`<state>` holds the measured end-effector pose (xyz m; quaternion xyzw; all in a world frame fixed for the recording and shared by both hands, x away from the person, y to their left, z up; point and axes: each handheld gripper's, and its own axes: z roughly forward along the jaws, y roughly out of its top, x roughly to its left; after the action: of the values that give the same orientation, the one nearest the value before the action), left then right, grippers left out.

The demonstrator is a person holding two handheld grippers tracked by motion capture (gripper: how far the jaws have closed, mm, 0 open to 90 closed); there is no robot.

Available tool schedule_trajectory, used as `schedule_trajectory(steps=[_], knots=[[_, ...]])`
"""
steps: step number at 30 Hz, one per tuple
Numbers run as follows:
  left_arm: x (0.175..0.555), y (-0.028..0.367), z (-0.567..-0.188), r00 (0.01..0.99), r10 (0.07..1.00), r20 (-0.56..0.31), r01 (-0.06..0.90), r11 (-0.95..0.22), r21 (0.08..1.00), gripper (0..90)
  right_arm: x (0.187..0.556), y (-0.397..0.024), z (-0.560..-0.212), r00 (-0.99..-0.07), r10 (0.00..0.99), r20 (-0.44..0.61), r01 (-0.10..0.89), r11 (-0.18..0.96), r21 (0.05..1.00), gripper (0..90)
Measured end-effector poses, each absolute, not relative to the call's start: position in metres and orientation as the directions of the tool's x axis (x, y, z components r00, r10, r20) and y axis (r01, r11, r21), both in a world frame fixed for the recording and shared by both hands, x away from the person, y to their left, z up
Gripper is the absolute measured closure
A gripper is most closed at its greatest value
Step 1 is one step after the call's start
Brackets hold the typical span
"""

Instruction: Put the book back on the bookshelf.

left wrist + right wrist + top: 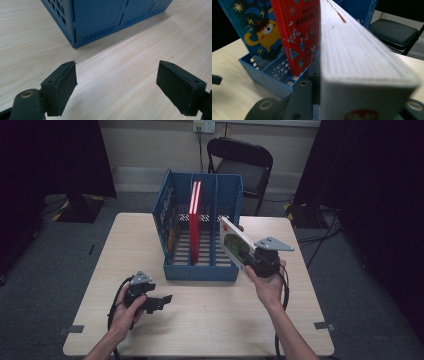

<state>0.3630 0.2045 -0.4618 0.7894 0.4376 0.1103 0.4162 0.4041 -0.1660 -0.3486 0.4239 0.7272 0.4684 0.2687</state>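
The right gripper (250,261) is clamped on a white-covered book (234,243), held tilted above the front right corner of the blue file rack (202,270), which stands mid-worktop (210,320). To do this well, I'd stand the book upright, align it with the empty right slot beside the red book (194,222), then lower. The left gripper (116,82) rests wide apart and empty near the worktop's front left.

I can't see my right gripper's (256,261) jaws in its own view because the white book (362,65) between them, blurred up close, covers them, while the blue rack (105,20) is cut off by the top edge of the left gripper view.
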Motion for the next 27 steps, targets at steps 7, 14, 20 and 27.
schedule_trajectory(steps=[7,14,20,27], knots=[[0.363,0.205,-0.461,0.599,0.777,-0.191,0.597,-0.275,0.754,16.7,0.420,-0.154,-0.350,-0.471,0.882,-0.019,0.363,0.213,0.907,76.1],[0.362,0.204,-0.461,0.598,0.778,-0.193,0.595,-0.270,0.757,16.7,0.442,-0.148,-0.348,-0.423,0.906,-0.015,0.387,0.196,0.901,76.1],[0.362,0.205,-0.461,0.599,0.776,-0.194,0.597,-0.272,0.755,16.7,0.456,-0.137,-0.350,-0.392,0.920,-0.022,0.397,0.191,0.898,76.1],[0.363,0.206,-0.462,0.598,0.779,-0.189,0.594,-0.273,0.757,16.6,0.468,-0.126,-0.357,-0.371,0.928,-0.013,0.421,0.181,0.889,76.2]])
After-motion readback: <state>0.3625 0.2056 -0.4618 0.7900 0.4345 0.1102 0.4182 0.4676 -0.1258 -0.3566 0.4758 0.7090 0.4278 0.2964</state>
